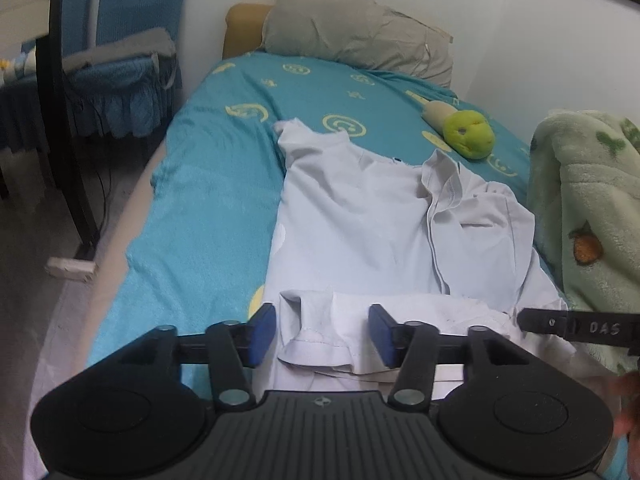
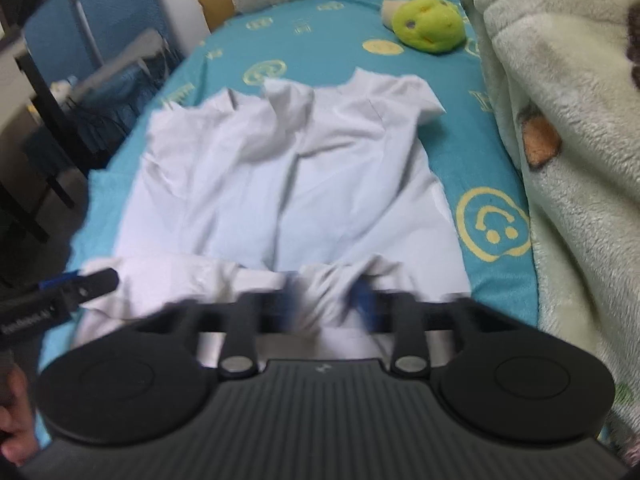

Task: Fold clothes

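A pale grey-white short-sleeved shirt (image 1: 360,216) lies spread on the bed, collar away from me; it also shows in the right wrist view (image 2: 288,176). Its near hem is turned back in a bunched band (image 1: 340,320). My left gripper (image 1: 322,334) is open, its blue pads on either side of the hem's left end. My right gripper (image 2: 326,300) is blurred by motion; its jaws stand part open with a fold of the hem (image 2: 324,280) between them. Each gripper's tip shows at the edge of the other's view.
The bed has a teal sheet (image 1: 208,184) with yellow smiley prints. A green plush toy (image 1: 468,134) and a grey pillow (image 1: 352,32) lie at the head. A fluffy green blanket (image 1: 592,208) is heaped on the right. A blue chair (image 1: 112,72) stands left of the bed.
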Demonstrator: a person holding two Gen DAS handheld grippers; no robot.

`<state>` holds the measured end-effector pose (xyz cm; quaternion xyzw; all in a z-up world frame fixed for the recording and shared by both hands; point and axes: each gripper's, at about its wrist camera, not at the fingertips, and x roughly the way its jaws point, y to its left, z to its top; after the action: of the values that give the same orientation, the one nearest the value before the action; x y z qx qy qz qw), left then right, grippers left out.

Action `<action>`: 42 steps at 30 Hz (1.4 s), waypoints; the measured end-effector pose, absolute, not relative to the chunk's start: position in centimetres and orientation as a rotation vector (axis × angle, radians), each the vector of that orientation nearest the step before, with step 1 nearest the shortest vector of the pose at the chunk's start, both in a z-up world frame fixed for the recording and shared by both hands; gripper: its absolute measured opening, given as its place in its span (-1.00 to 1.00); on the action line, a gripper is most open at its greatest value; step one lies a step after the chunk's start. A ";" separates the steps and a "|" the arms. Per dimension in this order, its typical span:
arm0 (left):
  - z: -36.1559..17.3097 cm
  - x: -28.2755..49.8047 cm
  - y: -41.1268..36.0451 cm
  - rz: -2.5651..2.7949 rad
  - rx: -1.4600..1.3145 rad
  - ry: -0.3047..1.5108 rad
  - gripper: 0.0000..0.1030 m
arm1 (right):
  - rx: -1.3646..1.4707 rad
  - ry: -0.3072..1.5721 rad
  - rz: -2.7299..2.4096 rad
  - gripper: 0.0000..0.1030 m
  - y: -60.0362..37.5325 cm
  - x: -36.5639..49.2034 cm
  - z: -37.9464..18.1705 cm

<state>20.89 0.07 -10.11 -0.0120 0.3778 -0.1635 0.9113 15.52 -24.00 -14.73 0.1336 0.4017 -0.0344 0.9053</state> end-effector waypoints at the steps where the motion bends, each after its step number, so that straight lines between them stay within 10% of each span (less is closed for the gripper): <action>1: -9.6 20.5 0.1 -0.336 -0.014 0.759 0.50 | 0.286 0.808 -0.064 0.98 -23.9 15.2 -14.3; 7: -6.8 17.4 1.0 -0.335 -0.023 0.667 0.96 | 0.242 0.671 -0.081 1.00 -22.8 12.2 -11.2; 38: -14.8 10.6 9.5 -0.290 -0.996 1.128 0.88 | 0.607 0.685 -0.166 1.00 -25.5 3.5 -10.7; 42: -15.1 9.9 10.5 -0.297 -1.086 1.077 0.64 | 0.735 0.696 -0.174 1.00 -26.7 2.9 -11.5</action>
<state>9.88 10.49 -15.13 -0.4899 0.4855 -0.1340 0.7116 2.87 -26.69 -11.47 0.3516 0.3327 -0.0832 0.8711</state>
